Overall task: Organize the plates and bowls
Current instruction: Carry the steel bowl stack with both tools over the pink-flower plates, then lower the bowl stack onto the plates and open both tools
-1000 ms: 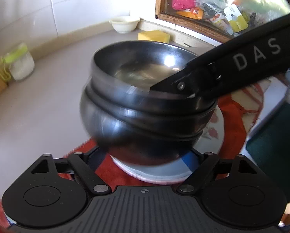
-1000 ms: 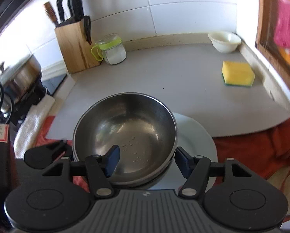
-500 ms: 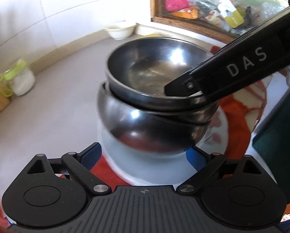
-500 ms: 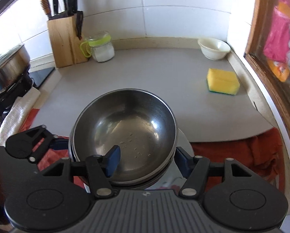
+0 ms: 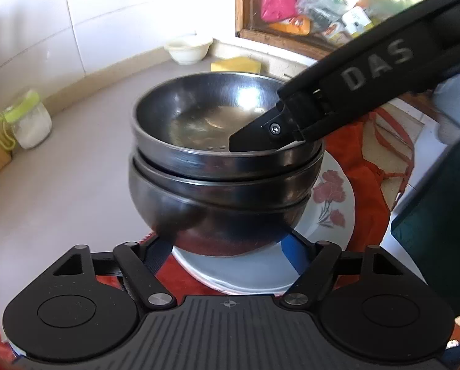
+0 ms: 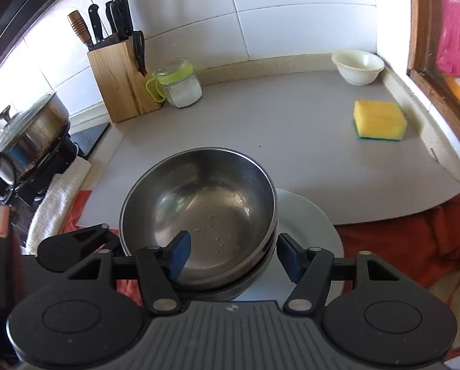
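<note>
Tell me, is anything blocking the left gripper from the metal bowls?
Nothing visible does. The left gripper is right at the stack of steel bowls on the flowered plate, its jaws closing with the bottom bowl between them. The right gripper has one finger in the top bowl, higher up and out of the way.

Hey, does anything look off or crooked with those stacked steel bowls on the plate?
Yes. The top steel bowl sits tilted in the bowl below instead of nesting flat, and a few water droplets cling inside it. The stack is also off-centre on the white plate, toward its left edge in the right wrist view.
</note>
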